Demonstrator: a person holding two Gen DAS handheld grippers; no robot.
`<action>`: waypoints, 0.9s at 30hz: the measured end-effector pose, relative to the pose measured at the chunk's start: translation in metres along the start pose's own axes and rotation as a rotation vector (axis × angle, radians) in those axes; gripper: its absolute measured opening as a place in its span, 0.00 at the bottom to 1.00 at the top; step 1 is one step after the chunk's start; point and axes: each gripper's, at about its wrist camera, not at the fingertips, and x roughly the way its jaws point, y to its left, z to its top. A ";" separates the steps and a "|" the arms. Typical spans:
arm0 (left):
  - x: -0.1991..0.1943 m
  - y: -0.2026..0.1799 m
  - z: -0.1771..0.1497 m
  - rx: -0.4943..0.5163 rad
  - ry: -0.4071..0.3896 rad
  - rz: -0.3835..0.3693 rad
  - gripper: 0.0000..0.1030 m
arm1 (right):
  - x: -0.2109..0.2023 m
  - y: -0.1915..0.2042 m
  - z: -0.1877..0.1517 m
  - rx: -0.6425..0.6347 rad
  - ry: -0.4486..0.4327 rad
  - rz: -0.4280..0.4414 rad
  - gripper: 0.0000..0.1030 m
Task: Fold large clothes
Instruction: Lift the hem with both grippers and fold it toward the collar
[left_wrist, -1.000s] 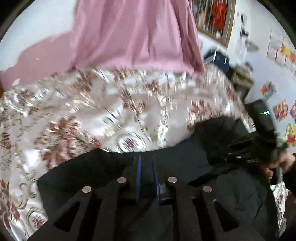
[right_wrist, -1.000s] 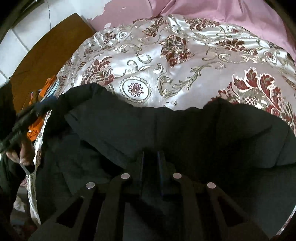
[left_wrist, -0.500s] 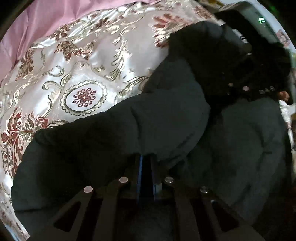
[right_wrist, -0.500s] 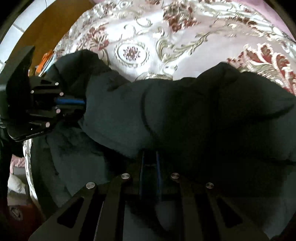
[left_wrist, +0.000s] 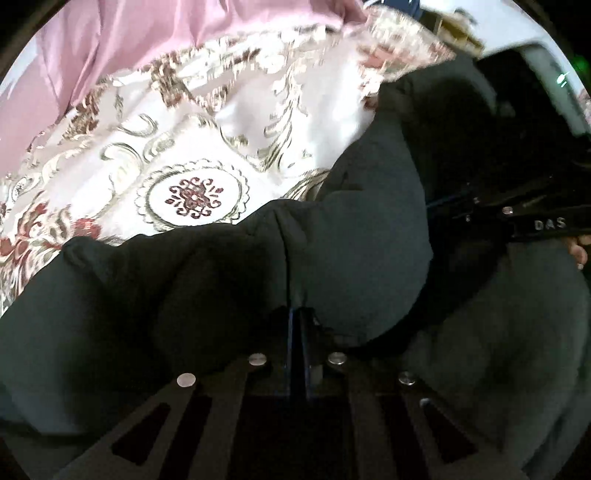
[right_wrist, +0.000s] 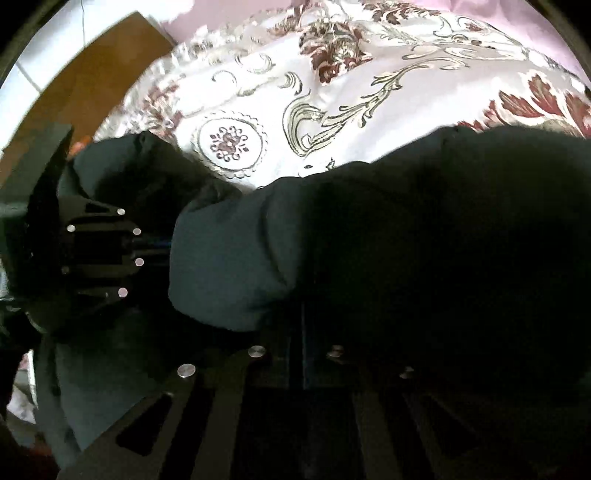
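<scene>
A large dark green-black garment (left_wrist: 354, 258) lies bunched on a floral satin bedspread (left_wrist: 207, 140). It also fills the right wrist view (right_wrist: 406, 240). My left gripper (left_wrist: 297, 321) is shut on a fold of the garment, and the cloth bulges over its tips. My right gripper (right_wrist: 299, 332) is shut on another fold, its tips buried in dark cloth. Each gripper shows in the other's view: the right one at the right edge (left_wrist: 443, 210), the left one at the left edge (right_wrist: 159, 245), both pinching the same garment edge.
The bedspread (right_wrist: 351, 92) stretches beyond the garment. A pink sheet (left_wrist: 129, 51) lies at the far side of the bed. A brown wooden headboard (right_wrist: 85, 81) stands at the far left. A hand (left_wrist: 578, 251) holds the right gripper.
Both grippers have carried the garment's edge forward and over itself, so a thick fold now lies doubled on the lower part. The two grippers have come closer together.
</scene>
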 end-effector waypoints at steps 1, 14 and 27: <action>-0.009 0.002 -0.003 -0.015 -0.033 -0.015 0.06 | -0.005 0.001 -0.003 -0.002 -0.013 0.009 0.01; 0.003 -0.024 0.021 0.022 0.030 -0.104 0.06 | -0.044 -0.010 -0.007 -0.074 -0.027 -0.108 0.08; -0.007 -0.029 0.003 -0.064 -0.004 -0.026 0.04 | -0.052 0.001 -0.021 -0.079 -0.154 -0.150 0.08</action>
